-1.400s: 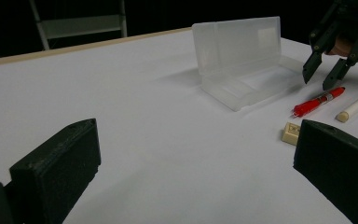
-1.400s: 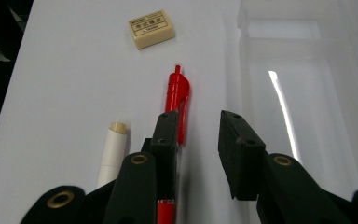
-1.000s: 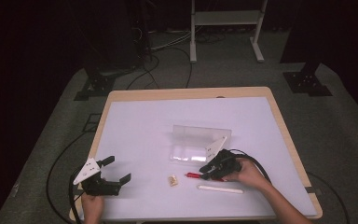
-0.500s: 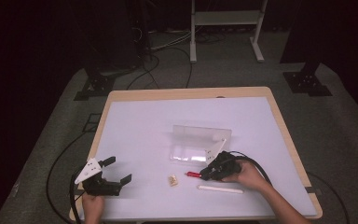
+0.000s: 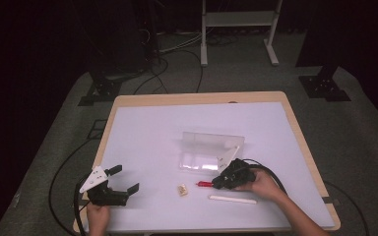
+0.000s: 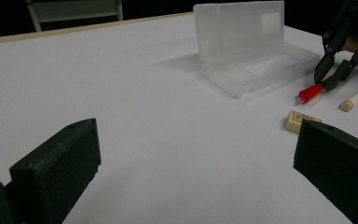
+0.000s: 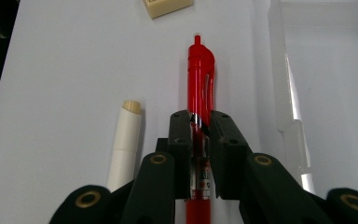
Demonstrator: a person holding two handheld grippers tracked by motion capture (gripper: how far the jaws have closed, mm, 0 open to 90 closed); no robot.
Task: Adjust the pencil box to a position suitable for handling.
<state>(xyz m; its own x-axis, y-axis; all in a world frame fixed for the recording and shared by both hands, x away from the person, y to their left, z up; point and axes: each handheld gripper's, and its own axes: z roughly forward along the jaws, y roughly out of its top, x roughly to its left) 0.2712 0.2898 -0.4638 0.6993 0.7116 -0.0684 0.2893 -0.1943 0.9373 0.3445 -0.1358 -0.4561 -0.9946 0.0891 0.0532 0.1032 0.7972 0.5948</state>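
Observation:
A red pen (image 7: 200, 70) is clamped between the jaws of my right gripper (image 7: 200, 125), its clip end pointing away from the camera. From above, the red pen (image 5: 204, 184) sticks out to the left of that gripper (image 5: 217, 183), just in front of an open clear plastic case (image 5: 210, 150). My left gripper (image 5: 122, 180) rests open at the table's front left corner with nothing between its fingers. In the left gripper view the pen tip (image 6: 310, 92) and the case (image 6: 251, 49) lie far to the right.
A white stick (image 5: 232, 199) lies beside the pen, also close to the jaws in the right gripper view (image 7: 125, 140). A small beige block (image 5: 181, 189) sits left of the pen. The white table (image 5: 152, 132) has a wooden rim; cables trail on the floor.
The right gripper with the red pen has barely shifted. The left gripper has stayed where it was.

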